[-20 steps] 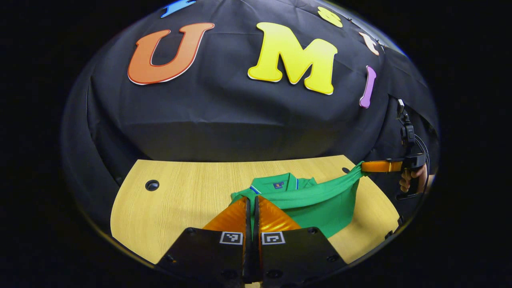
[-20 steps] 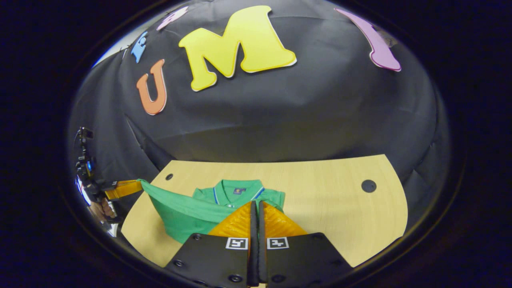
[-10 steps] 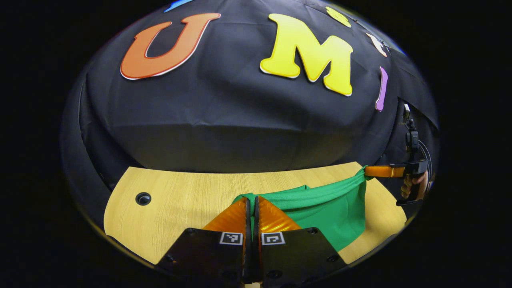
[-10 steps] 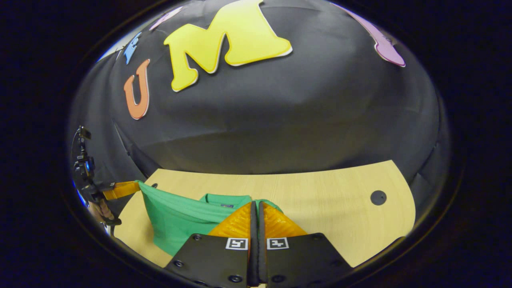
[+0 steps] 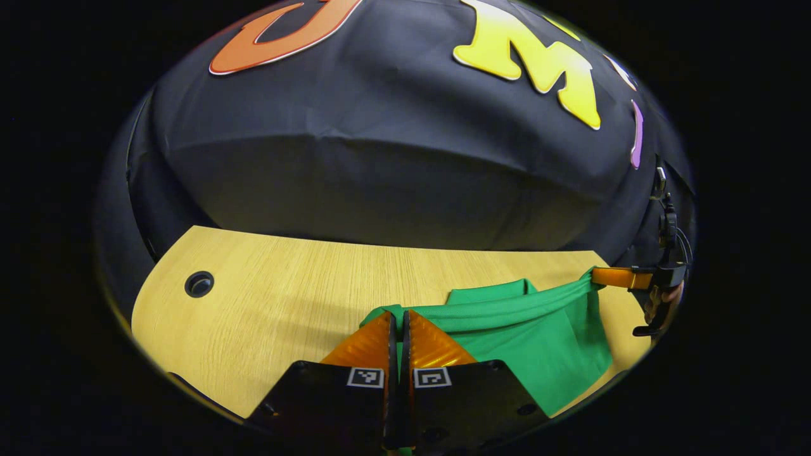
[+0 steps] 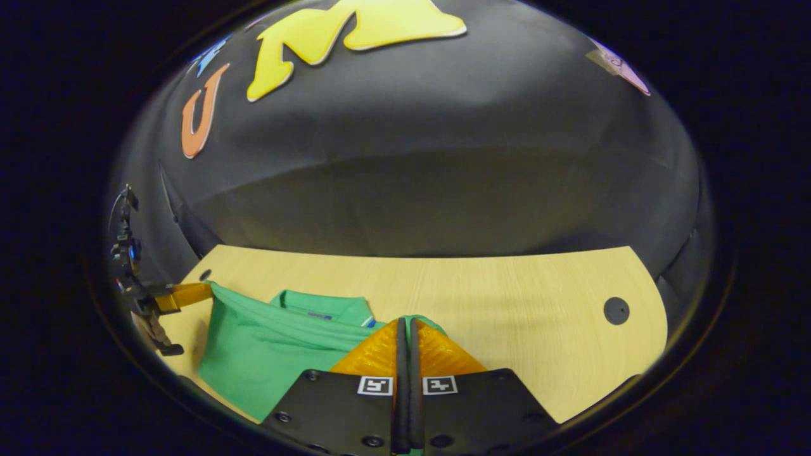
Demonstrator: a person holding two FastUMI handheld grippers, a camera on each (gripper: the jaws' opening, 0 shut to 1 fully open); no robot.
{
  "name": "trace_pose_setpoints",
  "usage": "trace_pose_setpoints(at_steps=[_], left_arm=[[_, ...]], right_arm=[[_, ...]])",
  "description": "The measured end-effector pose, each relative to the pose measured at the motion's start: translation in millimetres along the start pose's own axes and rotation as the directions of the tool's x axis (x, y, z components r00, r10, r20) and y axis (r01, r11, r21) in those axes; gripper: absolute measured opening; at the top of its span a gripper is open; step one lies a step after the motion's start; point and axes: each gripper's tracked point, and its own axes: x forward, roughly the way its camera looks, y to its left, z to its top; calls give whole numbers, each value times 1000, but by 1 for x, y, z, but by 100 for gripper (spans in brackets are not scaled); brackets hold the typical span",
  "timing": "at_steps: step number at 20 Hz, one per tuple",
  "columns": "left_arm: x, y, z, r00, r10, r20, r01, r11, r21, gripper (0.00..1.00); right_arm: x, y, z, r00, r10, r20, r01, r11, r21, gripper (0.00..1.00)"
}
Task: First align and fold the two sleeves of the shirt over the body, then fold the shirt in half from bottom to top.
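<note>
The green shirt (image 5: 538, 342) lies on the wooden table (image 5: 266, 285), and its near edge is lifted into a taut band between the two grippers. My left gripper (image 5: 399, 315) is shut on one corner of that edge. Farther right, the right gripper (image 5: 611, 277), held by a hand (image 5: 659, 310), pinches the other corner. In the right gripper view, my right gripper (image 6: 405, 320) is shut on green cloth, and the shirt (image 6: 266, 354) stretches left to the left gripper (image 6: 184, 294). The collar (image 6: 323, 307) peeks out beyond the raised fold.
The table (image 6: 507, 297) has a round cable hole near each far corner (image 5: 199, 284) (image 6: 616, 310). Black cloth closes off the booth behind the table's far edge. Bare wood runs beyond the shirt to that edge.
Both grippers have carried the shirt's lifted edge forward over the body toward the collar. The collar, plain to see a second ago, is now mostly covered by the fold.
</note>
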Motion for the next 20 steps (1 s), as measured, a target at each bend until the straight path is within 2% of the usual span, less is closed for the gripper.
trace_pose_setpoints(at_steps=[2, 5, 7, 9, 10, 11, 12, 15, 16, 20], left_arm=[[13, 0, -10, 1000, 14, -19, -14, 1000, 19, 4], [24, 5, -18, 999, 42, -23, -42, 999, 24, 6], [25, 6, -27, 998, 45, -48, -44, 999, 11, 12], [23, 6, -34, 996, 53, -74, -52, 999, 9, 12], [21, 7, -33, 996, 57, -76, -56, 998, 8, 14], [18, 7, -28, 996, 59, -66, -59, 998, 9, 24], [12, 6, -19, 997, 66, -45, -65, 998, 9, 27], [-9, 2, -1, 996, 85, -8, -85, 996, 18, 82], [-11, 1, 8, 996, 86, 4, -86, 996, 23, 100], [-57, -11, 55, 987, 111, 116, -112, 994, 6, 100]], right_arm=[[14, 2, -10, 1000, -9, -21, 8, 1000, -17, 5], [26, -2, -16, 999, -40, -22, 39, 998, -41, 0], [30, -4, -16, 998, -55, -23, 54, 998, -38, 3], [32, -2, -20, 998, -57, -37, 55, 998, -44, 8], [31, -3, -21, 997, -61, -37, 60, 997, -50, 9], [29, -1, -19, 998, -59, -32, 57, 997, -47, 5], [25, 1, -15, 998, -58, -23, 57, 997, -43, 17], [4, 1, 1, 997, -79, 19, 80, 996, -30, 37], [-6, 4, 8, 996, -77, 35, 78, 997, -25, 39], [-61, 17, 45, 987, -95, 132, 100, 995, -32, 95]])
